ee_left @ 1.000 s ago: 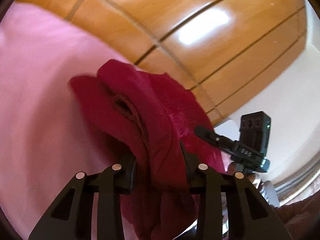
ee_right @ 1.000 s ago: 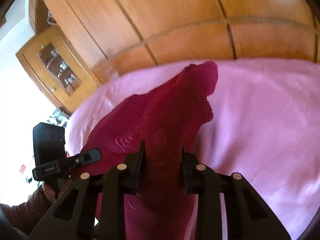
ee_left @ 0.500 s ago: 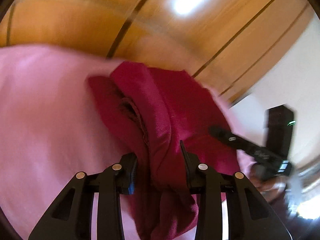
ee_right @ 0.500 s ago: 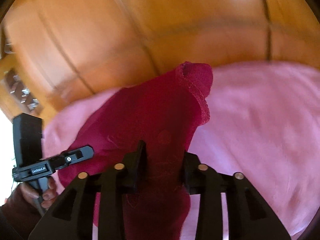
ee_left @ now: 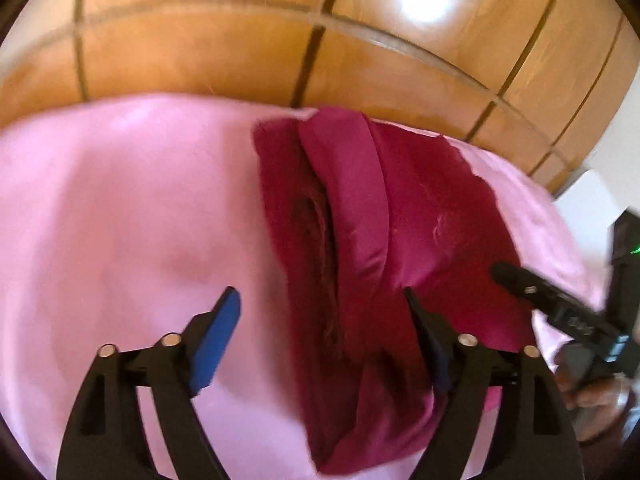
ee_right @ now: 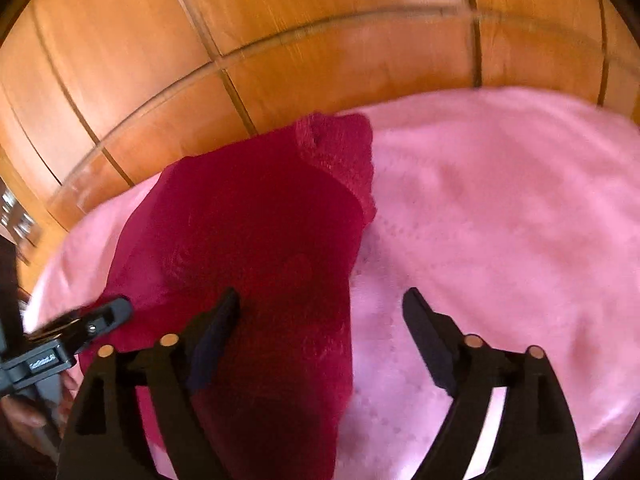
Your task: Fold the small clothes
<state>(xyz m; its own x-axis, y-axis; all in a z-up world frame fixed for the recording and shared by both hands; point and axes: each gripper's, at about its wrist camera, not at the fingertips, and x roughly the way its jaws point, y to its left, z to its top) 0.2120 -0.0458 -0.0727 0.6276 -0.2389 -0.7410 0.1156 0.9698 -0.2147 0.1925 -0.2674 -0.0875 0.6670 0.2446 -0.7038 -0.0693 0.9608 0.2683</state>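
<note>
One dark red piece of clothing [ee_left: 400,248] is lying on one pink bed cover [ee_left: 120,208], near its far edge. Two black grippers are pointing down at it: the left gripper [ee_left: 322,308] and the right gripper [ee_right: 322,308]. Each one is showing two fingers. One wooden wall of panels [ee_left: 240,40] is standing behind the bed.

Left gripper [ee_left: 322,304], low in its frame, has just opened wide, pads pressing nothing. Right gripper [ee_right: 322,306] likewise has just opened wide, angled downward.
</note>
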